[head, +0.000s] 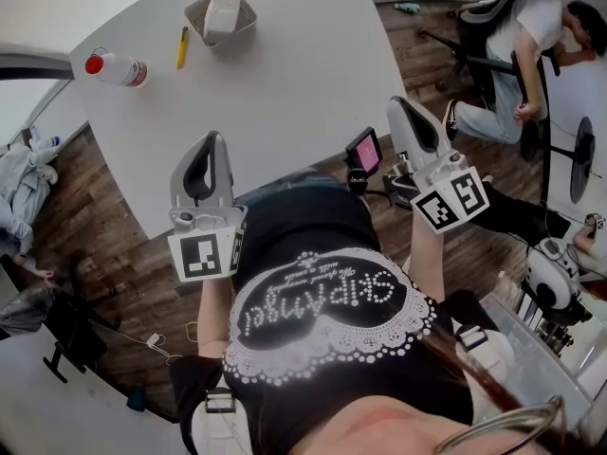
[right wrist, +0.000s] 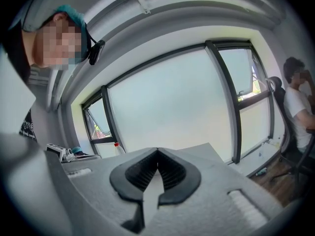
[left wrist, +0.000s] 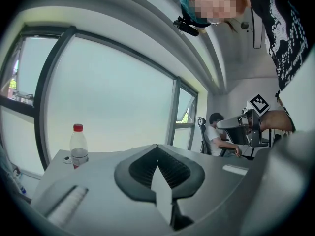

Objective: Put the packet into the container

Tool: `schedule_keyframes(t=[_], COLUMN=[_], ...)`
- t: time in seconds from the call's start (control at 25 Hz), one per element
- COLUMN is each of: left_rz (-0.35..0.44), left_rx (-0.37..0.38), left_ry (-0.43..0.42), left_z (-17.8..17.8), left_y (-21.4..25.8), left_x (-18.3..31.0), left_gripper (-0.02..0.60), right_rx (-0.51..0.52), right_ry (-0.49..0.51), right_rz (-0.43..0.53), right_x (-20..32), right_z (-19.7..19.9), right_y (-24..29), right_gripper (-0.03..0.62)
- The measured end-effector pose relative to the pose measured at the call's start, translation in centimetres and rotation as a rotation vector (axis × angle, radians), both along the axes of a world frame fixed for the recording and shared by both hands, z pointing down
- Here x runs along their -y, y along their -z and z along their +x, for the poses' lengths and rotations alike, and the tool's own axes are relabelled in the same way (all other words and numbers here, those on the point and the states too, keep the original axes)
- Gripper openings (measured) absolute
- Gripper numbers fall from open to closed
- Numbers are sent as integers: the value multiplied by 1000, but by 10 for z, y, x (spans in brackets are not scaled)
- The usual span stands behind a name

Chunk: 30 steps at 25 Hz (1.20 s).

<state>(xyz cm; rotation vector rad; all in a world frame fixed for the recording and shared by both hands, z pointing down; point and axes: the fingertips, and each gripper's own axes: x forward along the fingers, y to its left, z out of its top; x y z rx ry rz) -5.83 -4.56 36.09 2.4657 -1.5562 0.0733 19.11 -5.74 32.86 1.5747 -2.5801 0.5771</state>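
Observation:
A white packet (head: pixel 224 9) lies inside a grey container (head: pixel 195 11) at the far side of the white table (head: pixel 285 93). Both grippers are held close to the person's body at the near table edge, far from the container. My left gripper (head: pixel 214 140) is over the table's near left corner. Its jaws are shut with nothing between them, and the tips meet in the left gripper view (left wrist: pixel 157 147). My right gripper (head: pixel 398 104) hangs just off the table's right edge, also shut and empty (right wrist: pixel 157 151). It shows too in the left gripper view (left wrist: pixel 246 126).
A clear bottle with a red cap (head: pixel 116 68) lies at the table's far left and stands out in the left gripper view (left wrist: pixel 78 146). A yellow pen (head: pixel 181 47) lies beside the container. A seated person (head: pixel 531 36) and office chairs are to the right.

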Motion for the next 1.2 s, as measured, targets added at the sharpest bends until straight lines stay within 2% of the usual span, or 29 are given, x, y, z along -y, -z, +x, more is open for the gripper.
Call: schedule_keyframes(t=[0.28,1.2], left_rz=[-15,3], left_rx=[-5,-9], left_ry=[-3,-4], left_z=[-3,-5], left_y=[-2,2], left_x=[1,5], left_gripper=[3,3], right_rx=[-8,-6], right_ry=[16,50], right_rz=[-12,-22], right_x=[-2,-4], right_z=[-8,-19], right_y=[-2,-4], right_gripper=[-2,-3])
